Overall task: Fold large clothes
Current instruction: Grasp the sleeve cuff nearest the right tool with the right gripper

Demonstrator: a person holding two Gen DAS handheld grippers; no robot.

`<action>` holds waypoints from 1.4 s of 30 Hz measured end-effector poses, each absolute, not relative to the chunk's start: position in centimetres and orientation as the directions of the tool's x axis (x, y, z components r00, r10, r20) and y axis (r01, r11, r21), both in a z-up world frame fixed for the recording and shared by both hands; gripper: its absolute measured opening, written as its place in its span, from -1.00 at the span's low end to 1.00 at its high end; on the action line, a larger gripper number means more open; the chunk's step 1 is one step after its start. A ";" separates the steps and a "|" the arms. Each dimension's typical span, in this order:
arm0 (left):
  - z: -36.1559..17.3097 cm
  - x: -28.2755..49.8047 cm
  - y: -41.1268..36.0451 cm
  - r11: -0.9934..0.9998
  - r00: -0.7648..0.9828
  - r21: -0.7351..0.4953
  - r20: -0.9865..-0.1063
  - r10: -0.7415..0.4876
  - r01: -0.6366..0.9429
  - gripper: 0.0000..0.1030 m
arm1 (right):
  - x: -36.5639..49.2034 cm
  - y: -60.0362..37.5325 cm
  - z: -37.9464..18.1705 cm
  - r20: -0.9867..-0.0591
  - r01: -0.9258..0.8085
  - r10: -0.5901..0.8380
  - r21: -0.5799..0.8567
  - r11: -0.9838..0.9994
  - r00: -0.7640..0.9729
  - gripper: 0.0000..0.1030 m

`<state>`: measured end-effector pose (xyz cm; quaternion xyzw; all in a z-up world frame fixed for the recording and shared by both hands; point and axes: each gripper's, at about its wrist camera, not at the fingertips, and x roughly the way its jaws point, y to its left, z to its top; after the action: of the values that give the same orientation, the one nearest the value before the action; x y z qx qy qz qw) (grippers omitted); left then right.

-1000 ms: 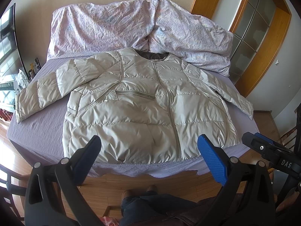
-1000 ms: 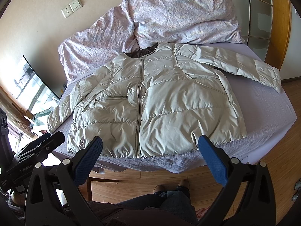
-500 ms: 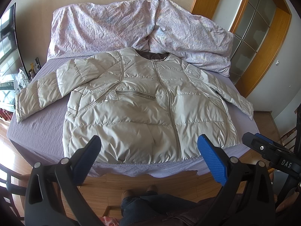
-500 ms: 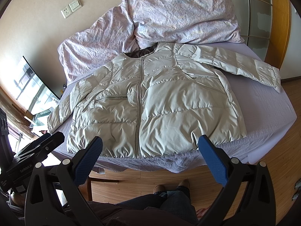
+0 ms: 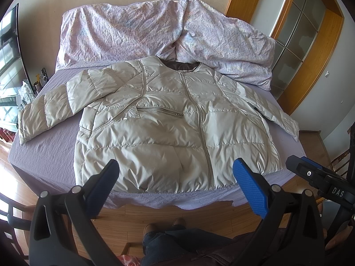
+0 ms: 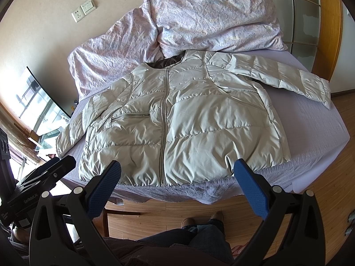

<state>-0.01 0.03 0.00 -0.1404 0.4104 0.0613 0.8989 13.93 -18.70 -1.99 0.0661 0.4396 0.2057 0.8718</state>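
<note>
A light grey puffer jacket (image 5: 168, 130) lies flat and zipped on the bed, front up, both sleeves spread out to the sides; it also shows in the right wrist view (image 6: 188, 122). My left gripper (image 5: 175, 173) is open and empty, held off the near edge of the bed in front of the jacket's hem. My right gripper (image 6: 177, 173) is open and empty too, also in front of the hem. Each gripper shows at the edge of the other's view.
The bed (image 5: 44, 150) has a lilac sheet, with a crumpled floral duvet (image 5: 155, 28) heaped at its head. Wooden floor (image 6: 166, 210) and the person's legs (image 6: 199, 228) lie below. A wooden glazed door (image 5: 310, 33) stands right, a TV (image 6: 40, 95) left.
</note>
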 end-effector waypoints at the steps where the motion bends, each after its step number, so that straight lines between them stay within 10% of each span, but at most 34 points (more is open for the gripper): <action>1: 0.0 0.0 0.0 0.953 0.656 -0.202 -0.755 -0.005 -0.225 0.96 | 13.9 -18.7 -2.0 -0.739 -0.300 0.417 0.296 0.907 0.530 0.97; 29: -1.5 4.2 1.4 0.945 0.608 -0.171 -0.793 0.037 -0.281 0.96 | 19.6 -21.1 -3.4 -0.752 -0.199 0.345 0.282 0.938 0.562 0.97; 42: -4.0 10.9 3.0 0.928 0.502 -0.056 -0.852 0.147 -0.368 0.96 | 36.2 -37.4 -9.1 -0.833 0.205 0.122 0.270 0.941 0.539 0.97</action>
<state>10.92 3.04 -3.99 -0.1159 0.4760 0.1499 0.8588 36.16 -37.37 -9.06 0.1707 0.4796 -0.0242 0.8604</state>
